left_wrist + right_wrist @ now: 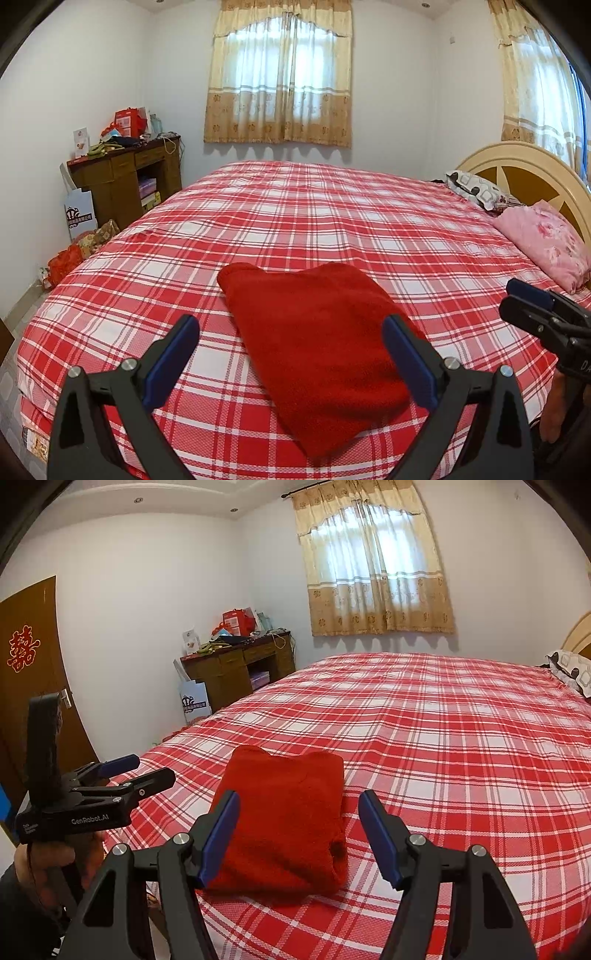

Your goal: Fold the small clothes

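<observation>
A red fleece garment (317, 343) lies folded into a compact rectangle near the front edge of the bed; it also shows in the right wrist view (284, 819). My left gripper (291, 332) is open and empty, held just above the near part of the garment. My right gripper (299, 805) is open and empty, its jaws spread over the garment's near end without touching it. The right gripper shows at the right edge of the left wrist view (532, 299), and the left gripper at the left of the right wrist view (147, 770).
The bed (332, 206) carries a red-and-white plaid cover. A pink pillow (546, 240) and a patterned pillow (476, 188) lie by the headboard (524, 162). A cluttered wooden desk (125, 173) stands by the far wall. A brown door (33, 686) is at left.
</observation>
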The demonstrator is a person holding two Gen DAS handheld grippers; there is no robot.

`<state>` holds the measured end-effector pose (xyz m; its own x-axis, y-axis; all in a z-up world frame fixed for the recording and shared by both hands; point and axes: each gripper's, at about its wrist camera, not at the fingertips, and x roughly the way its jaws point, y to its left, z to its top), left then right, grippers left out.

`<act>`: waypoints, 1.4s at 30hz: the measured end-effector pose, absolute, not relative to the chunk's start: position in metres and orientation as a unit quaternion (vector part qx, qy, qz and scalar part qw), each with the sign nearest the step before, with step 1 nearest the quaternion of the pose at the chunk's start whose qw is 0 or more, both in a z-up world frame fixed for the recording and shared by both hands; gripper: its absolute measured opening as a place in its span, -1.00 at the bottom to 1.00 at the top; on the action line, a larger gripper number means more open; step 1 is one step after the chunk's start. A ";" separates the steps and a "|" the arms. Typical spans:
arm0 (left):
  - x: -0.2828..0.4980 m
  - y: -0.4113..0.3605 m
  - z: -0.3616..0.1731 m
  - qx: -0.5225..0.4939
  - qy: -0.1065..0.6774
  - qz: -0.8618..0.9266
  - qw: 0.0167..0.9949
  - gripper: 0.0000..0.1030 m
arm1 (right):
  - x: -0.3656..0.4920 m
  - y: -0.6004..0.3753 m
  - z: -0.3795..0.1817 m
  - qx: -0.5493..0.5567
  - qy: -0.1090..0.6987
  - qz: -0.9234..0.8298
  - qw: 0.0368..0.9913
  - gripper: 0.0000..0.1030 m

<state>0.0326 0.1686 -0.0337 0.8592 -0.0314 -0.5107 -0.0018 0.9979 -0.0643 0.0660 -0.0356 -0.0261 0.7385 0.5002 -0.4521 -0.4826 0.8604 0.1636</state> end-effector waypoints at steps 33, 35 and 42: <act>0.032 0.165 -0.038 -0.027 0.266 -0.014 0.964 0.97 | 0.062 -0.039 -0.027 0.027 0.243 0.265 0.933 0.32; 0.031 0.164 -0.038 -0.024 0.264 -0.013 0.964 0.97 | 0.060 -0.039 -0.026 0.027 0.236 0.264 0.935 0.32; 0.031 0.162 -0.035 -0.018 0.262 -0.015 0.965 1.00 | 0.058 -0.040 -0.025 0.028 0.233 0.263 0.936 0.32</act>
